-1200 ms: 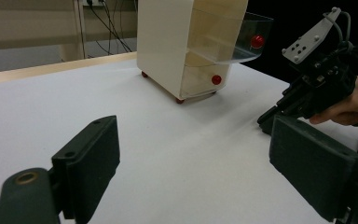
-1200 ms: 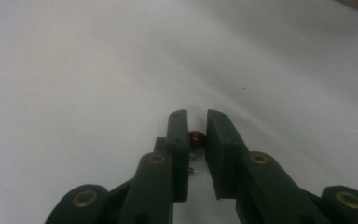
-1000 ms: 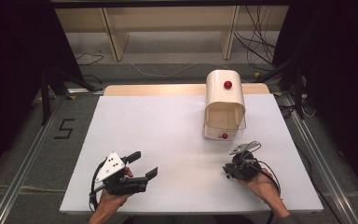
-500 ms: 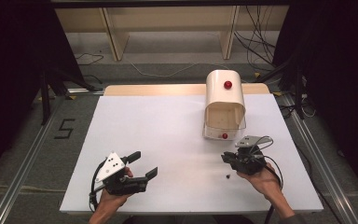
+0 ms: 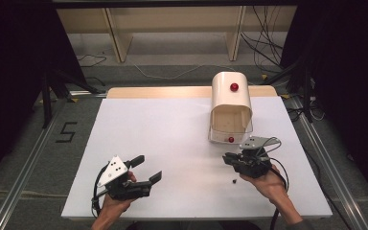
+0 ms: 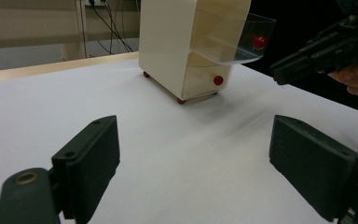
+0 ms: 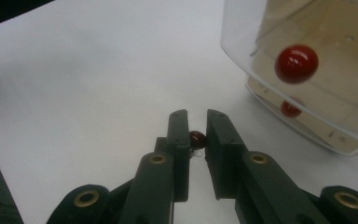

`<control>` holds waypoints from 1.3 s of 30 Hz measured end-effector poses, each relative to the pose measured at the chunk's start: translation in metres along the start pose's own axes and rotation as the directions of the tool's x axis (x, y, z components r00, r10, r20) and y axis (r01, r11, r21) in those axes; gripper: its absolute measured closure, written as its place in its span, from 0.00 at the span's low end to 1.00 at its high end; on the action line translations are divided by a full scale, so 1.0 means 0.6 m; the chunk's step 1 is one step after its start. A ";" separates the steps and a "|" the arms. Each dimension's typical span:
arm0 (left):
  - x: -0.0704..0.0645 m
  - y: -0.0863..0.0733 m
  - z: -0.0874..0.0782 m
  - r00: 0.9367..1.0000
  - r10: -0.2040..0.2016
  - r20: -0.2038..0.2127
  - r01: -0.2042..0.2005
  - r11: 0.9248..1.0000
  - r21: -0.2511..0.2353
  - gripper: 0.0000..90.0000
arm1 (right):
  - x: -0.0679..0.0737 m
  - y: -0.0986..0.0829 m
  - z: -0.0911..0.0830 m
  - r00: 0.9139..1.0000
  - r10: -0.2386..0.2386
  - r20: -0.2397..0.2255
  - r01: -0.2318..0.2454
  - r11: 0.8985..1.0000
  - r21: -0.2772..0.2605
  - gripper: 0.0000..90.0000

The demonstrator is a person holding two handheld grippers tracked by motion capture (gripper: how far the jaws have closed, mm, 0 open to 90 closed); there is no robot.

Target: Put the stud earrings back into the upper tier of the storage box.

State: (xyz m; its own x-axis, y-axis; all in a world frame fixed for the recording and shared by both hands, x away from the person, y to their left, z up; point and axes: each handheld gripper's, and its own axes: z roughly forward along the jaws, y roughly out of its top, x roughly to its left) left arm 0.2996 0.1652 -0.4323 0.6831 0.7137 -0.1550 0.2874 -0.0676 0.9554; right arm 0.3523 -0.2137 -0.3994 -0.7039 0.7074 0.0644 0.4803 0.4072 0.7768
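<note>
Two hand-held grippers in play. My right hand-held gripper (image 7: 196,122) is nipped on a small dark-red bead (image 7: 197,138), held just off the bench (image 5: 163,129) near the cream cabinet (image 5: 231,108) w/ red knobs. My left hand-held gripper (image 5: 146,167) sits wide open, empty, well apart at the bench's near left. Risk, I judge: bead is round and barely caught at the tips, so a slight slackening lets it pop out and roll. Tiny dark speck (image 5: 234,181) on the bench by my right hand: can't tell what. Cabinet interior partly hidden behind its clear raised flap (image 7: 303,65).
</note>
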 end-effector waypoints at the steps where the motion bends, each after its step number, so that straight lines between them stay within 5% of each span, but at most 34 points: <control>1: 0.000 0.000 0.000 1.000 -0.001 0.000 0.001 1.000 -0.001 0.18 | 0.001 0.003 -0.001 1.000 -0.001 -0.004 0.001 1.000 -0.005 0.89; 20: 0.000 0.000 0.000 1.000 0.000 0.000 0.000 1.000 0.000 0.18 | -0.010 0.054 -0.047 1.000 -0.004 0.006 0.005 0.991 -0.136 0.89; 39: 0.000 0.000 -0.001 1.000 0.000 -0.002 0.000 1.000 -0.004 0.18 | -0.039 0.090 -0.048 0.998 0.029 0.060 -0.015 0.977 -0.215 0.89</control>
State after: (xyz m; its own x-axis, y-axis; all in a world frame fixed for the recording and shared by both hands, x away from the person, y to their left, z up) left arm 0.2994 0.1658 -0.4320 0.6814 0.7154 -0.1545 0.2848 -0.0647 0.9564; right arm 0.3795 -0.2248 -0.3411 -0.6573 0.7520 0.0492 0.3674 0.2628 0.8921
